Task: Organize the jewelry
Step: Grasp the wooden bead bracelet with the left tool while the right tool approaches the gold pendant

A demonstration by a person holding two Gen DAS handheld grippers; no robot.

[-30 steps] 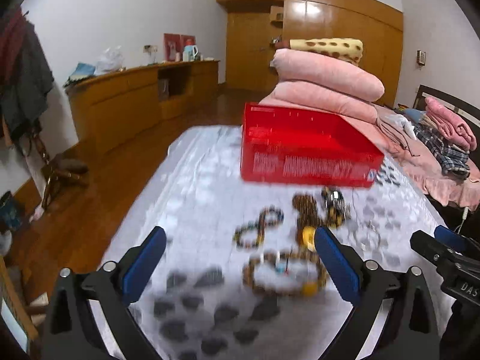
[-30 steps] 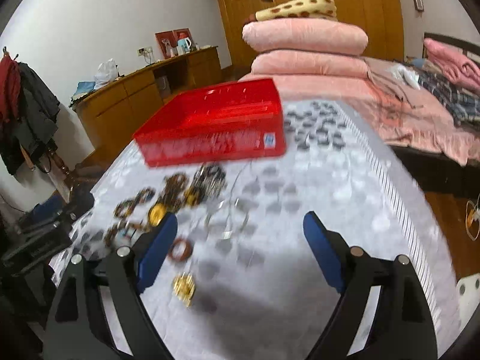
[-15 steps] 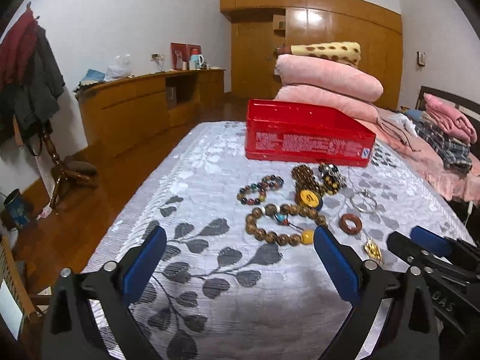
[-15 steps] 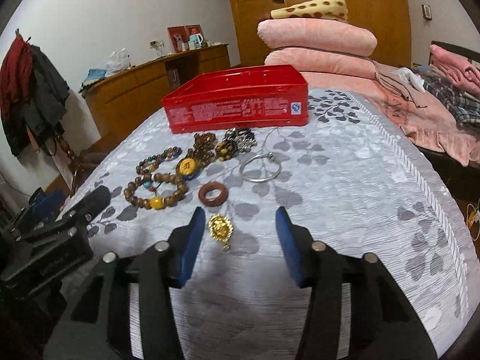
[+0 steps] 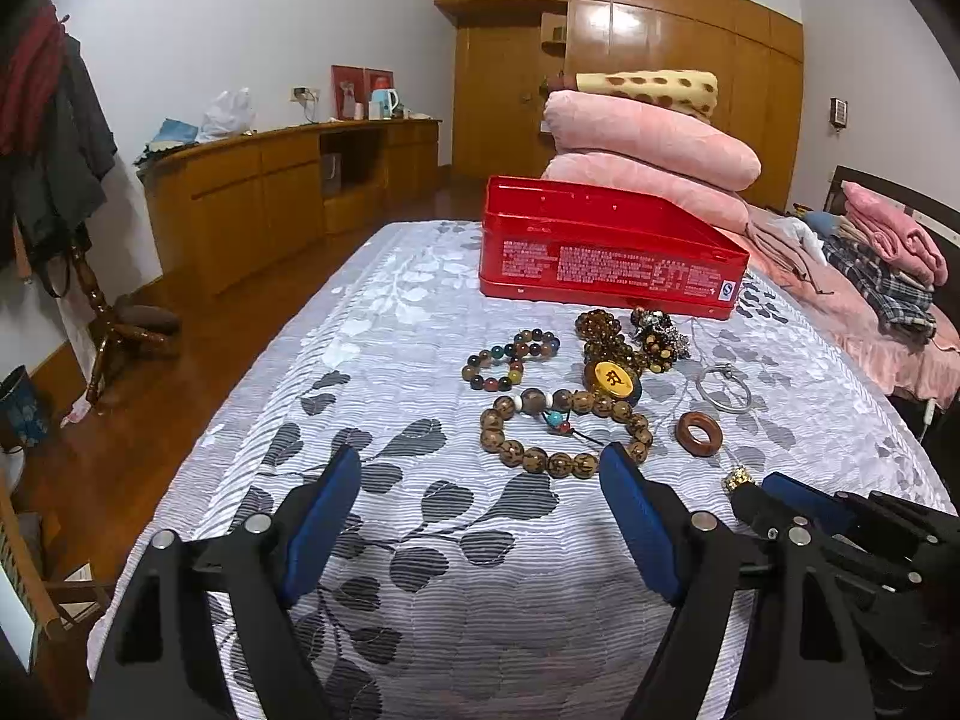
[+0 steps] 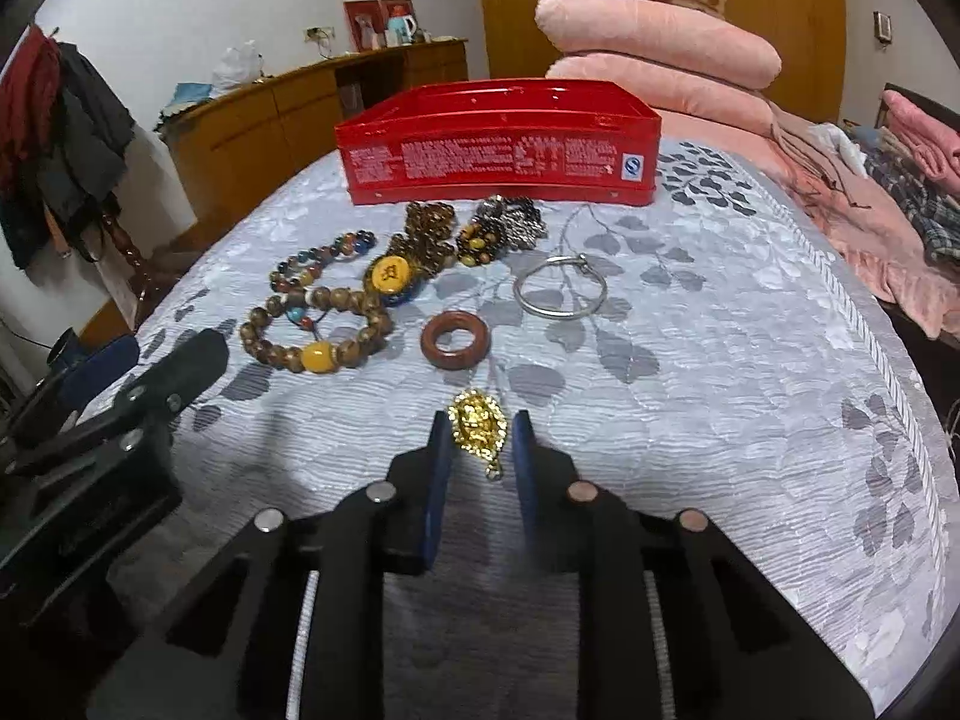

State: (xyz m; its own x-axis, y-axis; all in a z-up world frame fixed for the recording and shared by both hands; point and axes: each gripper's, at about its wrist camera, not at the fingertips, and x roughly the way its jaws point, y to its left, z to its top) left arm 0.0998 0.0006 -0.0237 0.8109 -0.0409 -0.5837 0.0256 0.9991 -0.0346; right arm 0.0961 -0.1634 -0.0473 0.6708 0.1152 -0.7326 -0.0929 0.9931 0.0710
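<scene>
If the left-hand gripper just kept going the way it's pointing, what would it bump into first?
Probably the bedspread, since the left gripper is angled down at bare fabric. Skimming above it, it would likely meet the big wooden bead bracelet next, though depth is hard to judge.

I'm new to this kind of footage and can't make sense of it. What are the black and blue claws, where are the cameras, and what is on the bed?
They are two hand-held grippers, each carrying a camera that looks along its fingers. The left gripper has nothing between its closing jaws. The right gripper is closing around a gold pendant. On the bedspread lie bead bracelets, a brown ring, a silver bangle and a red tin.
</scene>
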